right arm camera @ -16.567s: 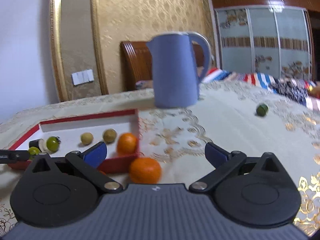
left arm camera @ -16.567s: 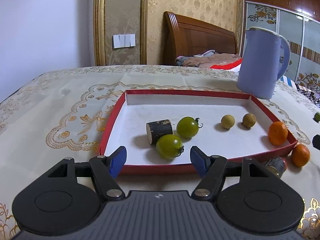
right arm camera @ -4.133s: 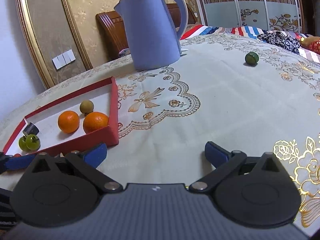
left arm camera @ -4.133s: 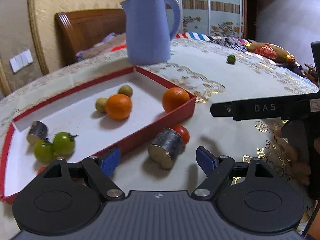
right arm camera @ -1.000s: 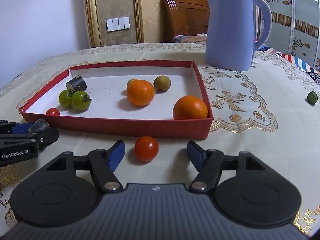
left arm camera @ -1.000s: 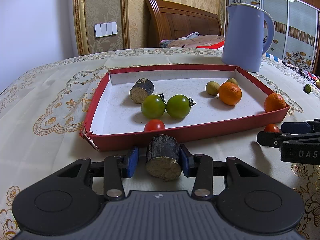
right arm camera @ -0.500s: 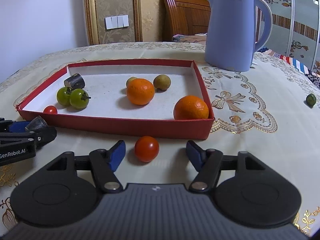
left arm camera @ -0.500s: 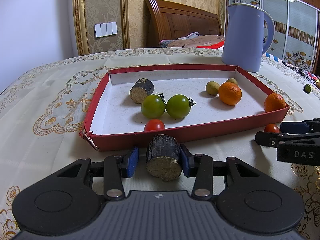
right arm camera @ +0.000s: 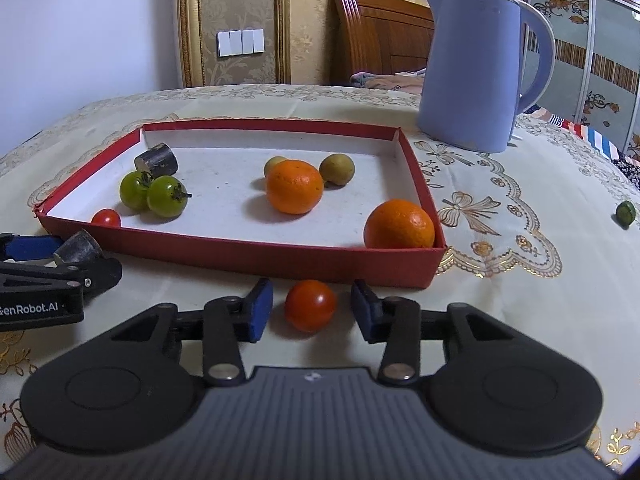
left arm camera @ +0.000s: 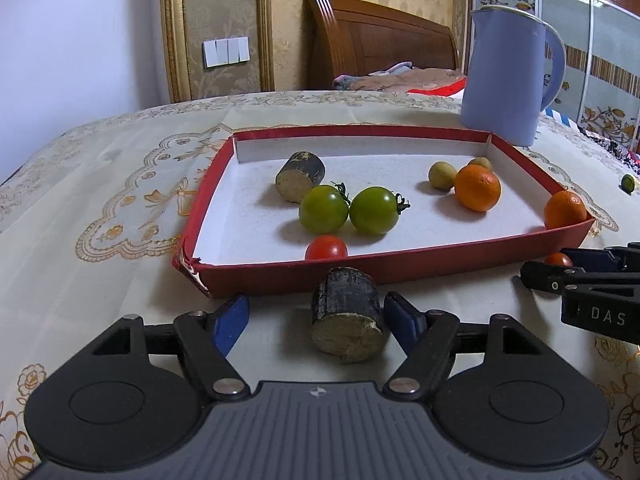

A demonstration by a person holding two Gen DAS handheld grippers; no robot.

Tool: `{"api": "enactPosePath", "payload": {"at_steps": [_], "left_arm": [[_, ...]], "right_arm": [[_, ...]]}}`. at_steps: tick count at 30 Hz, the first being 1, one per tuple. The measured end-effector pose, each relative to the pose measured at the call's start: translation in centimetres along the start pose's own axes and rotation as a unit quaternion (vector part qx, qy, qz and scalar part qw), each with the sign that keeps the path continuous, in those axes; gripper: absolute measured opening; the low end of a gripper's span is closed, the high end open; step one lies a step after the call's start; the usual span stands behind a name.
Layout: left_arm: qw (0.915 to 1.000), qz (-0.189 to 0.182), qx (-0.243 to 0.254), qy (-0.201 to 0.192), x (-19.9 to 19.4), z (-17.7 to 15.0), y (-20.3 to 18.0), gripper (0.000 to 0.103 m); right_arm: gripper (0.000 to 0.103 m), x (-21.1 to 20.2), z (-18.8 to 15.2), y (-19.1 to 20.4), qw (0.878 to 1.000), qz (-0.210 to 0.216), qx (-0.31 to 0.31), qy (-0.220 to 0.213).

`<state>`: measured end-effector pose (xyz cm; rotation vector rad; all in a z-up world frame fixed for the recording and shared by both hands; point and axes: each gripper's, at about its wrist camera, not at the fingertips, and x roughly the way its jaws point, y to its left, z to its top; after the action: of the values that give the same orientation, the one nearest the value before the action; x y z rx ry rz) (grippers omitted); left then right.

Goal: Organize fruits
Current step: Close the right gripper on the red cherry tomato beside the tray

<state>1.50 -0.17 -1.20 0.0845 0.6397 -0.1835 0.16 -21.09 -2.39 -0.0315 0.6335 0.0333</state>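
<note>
A red tray point(left arm camera: 400, 266) point(right arm camera: 256, 258) holds two green tomatoes point(left arm camera: 347, 209), a red cherry tomato point(left arm camera: 326, 247), two oranges point(left arm camera: 477, 187), small brownish fruits and a dark sugarcane piece point(left arm camera: 300, 176). My left gripper point(left arm camera: 316, 320) is open around a second sugarcane piece point(left arm camera: 346, 320) lying on the cloth in front of the tray; the piece rests against the right finger. My right gripper point(right arm camera: 312, 310) is partly open around a red tomato point(right arm camera: 311, 305) on the cloth, with gaps on both sides.
A blue kettle point(right arm camera: 476, 64) stands behind the tray's right corner. A small green fruit point(right arm camera: 625, 212) lies on the embroidered tablecloth point(right arm camera: 520, 280) at far right. A bed headboard and wardrobe are behind the table.
My left gripper has opened and let go of the sugarcane piece, which now lies on the cloth. My right gripper has narrowed around the red tomato.
</note>
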Motion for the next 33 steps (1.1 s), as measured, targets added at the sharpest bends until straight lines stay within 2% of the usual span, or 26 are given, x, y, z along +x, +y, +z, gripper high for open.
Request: {"api": "enactPosePath", "payload": {"at_steps": [11, 17, 25, 29, 33], "left_arm": [[1.0, -0.001, 0.003, 0.0, -0.1, 0.0, -0.2, 0.073], [0.9998, -0.02, -0.001, -0.004, -0.7, -0.5, 0.3, 0.073], [0.9993, -0.036, -0.002, -0.008, -1.2, -0.7, 0.6, 0.065], [0.9988, -0.048, -0.008, -0.012, -1.6, -0.9, 0.9, 0.048], [0.9989, -0.046, 0.005, -0.007, -1.6, -0.9, 0.5, 0.048]], "right_arm": [[0.041, 0.0, 0.0, -0.3, 1.0, 0.005, 0.006, -0.001], [0.041, 0.0, 0.0, -0.2, 1.0, 0.005, 0.007, -0.001], [0.041, 0.0, 0.0, -0.4, 1.0, 0.009, 0.013, -0.002], [0.042, 0.0, 0.0, -0.4, 1.0, 0.011, 0.015, -0.003], [0.043, 0.0, 0.0, -0.4, 1.0, 0.011, 0.013, -0.002]]}}
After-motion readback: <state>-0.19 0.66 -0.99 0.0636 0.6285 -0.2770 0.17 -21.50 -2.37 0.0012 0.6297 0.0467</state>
